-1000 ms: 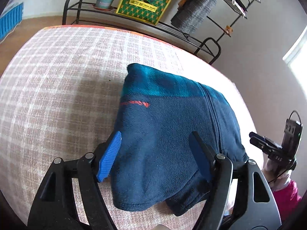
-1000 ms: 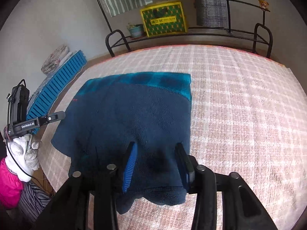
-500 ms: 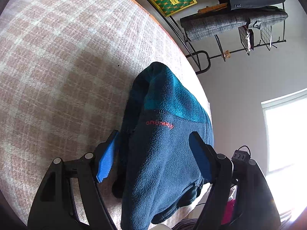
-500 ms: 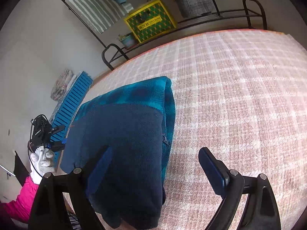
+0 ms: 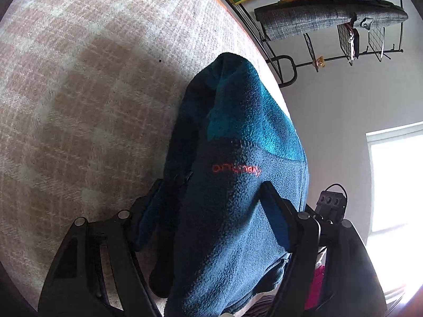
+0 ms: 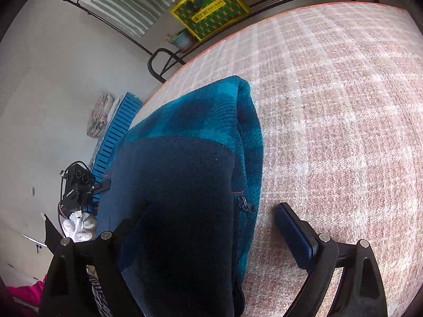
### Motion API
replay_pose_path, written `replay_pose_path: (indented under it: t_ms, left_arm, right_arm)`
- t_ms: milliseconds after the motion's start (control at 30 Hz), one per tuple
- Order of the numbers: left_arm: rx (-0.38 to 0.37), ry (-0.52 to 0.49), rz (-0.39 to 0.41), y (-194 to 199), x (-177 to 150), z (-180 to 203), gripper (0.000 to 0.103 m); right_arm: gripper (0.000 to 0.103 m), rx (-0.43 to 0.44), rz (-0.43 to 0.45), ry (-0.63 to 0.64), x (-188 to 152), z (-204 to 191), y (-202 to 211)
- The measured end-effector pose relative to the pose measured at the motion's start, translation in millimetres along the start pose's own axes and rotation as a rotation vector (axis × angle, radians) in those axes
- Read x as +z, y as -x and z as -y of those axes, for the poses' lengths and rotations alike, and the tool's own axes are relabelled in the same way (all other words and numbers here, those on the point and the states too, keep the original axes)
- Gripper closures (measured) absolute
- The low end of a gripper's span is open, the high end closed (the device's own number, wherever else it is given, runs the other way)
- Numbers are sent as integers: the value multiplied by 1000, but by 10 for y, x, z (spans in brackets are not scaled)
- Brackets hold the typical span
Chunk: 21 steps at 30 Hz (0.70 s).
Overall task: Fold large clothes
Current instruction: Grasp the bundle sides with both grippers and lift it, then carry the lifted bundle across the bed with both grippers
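Observation:
A folded navy and teal fleece jacket (image 5: pixel 232 185) with orange lettering lies on the pink plaid bed cover (image 5: pixel 79 92). My left gripper (image 5: pixel 211 216) is open, its jaws wide on either side of the jacket's near end. The jacket also shows in the right wrist view (image 6: pixel 185 185). My right gripper (image 6: pixel 211 227) is open wide; its left finger is hidden behind the fleece, and its right finger (image 6: pixel 293 232) rests on the bed cover (image 6: pixel 343 105) beside the zipper edge. The left gripper (image 6: pixel 79 185) shows at the far side of the jacket.
A black metal rack (image 5: pixel 280 63) with hanging clothes stands past the bed's far edge. A yellow-green box (image 6: pixel 208 8) and a small plant pot (image 6: pixel 182 39) sit on a low shelf. A blue slatted panel (image 6: pixel 116 132) leans by the wall. A bright window (image 5: pixel 396 198) is at right.
Both grippers have tilted and moved in close over the jacket. The right gripper, narrower on the fleece a second ago, has opened wide. The jacket stays folded in place.

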<state>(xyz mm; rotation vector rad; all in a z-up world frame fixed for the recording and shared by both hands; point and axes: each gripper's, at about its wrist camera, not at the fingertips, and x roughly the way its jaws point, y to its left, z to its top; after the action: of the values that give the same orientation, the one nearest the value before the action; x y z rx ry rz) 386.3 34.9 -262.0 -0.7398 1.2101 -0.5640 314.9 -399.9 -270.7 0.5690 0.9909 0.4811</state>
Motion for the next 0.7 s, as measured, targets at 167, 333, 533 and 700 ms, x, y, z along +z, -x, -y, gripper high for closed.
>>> replay_pose_path:
  t_ms: [167, 333, 533, 700]
  left_arm:
    - [34, -19, 11, -35, 28, 83, 43]
    - [104, -71, 46, -31, -19, 230, 58]
    - [229, -195, 105, -22, -149, 555, 67]
    - [268, -269, 150, 34, -311, 809, 70]
  right_arm:
    - [19, 37, -16, -13, -4, -41, -100]
    - [43, -8, -21, 8, -23, -178, -138]
    - [61, -120, -2, 77, 12, -416, -52]
    - [67, -217, 20, 174, 18, -724, 85]
